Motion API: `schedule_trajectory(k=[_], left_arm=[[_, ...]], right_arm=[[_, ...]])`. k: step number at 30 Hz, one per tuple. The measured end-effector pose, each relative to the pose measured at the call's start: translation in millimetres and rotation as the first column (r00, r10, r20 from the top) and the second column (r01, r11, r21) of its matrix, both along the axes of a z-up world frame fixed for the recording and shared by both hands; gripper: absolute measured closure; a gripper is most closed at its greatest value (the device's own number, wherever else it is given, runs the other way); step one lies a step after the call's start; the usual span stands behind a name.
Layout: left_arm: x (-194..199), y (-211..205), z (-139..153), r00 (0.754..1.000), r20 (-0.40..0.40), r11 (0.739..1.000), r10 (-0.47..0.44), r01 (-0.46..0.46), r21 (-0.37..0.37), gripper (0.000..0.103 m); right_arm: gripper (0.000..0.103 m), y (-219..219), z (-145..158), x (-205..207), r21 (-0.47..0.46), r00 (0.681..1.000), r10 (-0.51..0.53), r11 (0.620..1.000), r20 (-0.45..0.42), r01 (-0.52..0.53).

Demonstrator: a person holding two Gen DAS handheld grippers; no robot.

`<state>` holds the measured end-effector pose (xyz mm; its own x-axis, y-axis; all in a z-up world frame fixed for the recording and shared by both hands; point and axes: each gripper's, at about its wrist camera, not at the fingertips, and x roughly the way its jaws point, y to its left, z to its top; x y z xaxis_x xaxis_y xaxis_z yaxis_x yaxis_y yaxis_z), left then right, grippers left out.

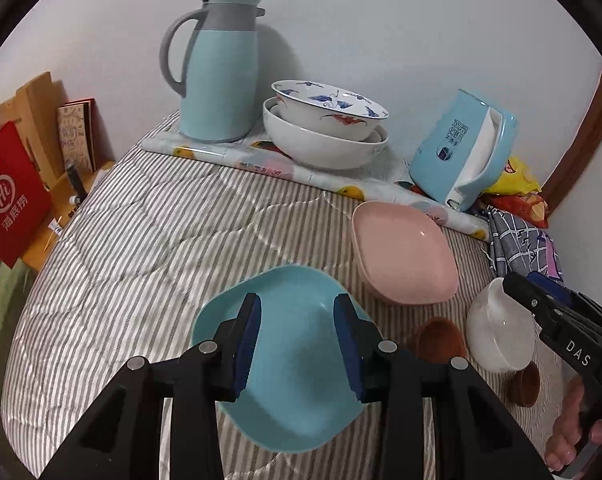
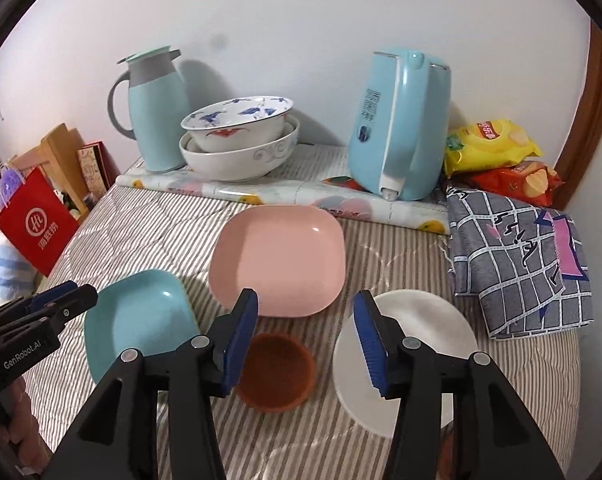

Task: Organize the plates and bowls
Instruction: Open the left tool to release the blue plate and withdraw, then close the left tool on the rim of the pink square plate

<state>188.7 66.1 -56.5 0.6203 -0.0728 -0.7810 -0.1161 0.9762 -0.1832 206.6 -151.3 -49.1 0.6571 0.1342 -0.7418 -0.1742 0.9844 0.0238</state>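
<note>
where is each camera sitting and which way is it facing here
Left wrist: sits on the left tongs, looking forward and down at the blue plate; the right tongs and a bit of hand show at far right.
Right wrist: sits on the right tongs, above the brown bowl and white bowl; the left tongs show at far left.
Shared: both face the wall and show the pink plate, thermos jug, kettle and stacked bowls.
</note>
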Motion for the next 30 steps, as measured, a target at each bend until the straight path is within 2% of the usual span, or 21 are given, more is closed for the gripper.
schedule_trajectory(k=[11,30], left_arm=[[34,-18,-6,0.999,-0.004,0.999,-0.041,0.041,0.024,0.067],[99,-40,-37,0.993,-0.049,0.994,-0.11,0.11,0.002,0.067]], right_arm=[[0.054,-7,-9,30,-0.018,1.0,-0.015,1.0,-0.014,0.015],[0.056,-6,-46,88,-0.069,0.994,-0.044,0.997,-0.097,0.037]])
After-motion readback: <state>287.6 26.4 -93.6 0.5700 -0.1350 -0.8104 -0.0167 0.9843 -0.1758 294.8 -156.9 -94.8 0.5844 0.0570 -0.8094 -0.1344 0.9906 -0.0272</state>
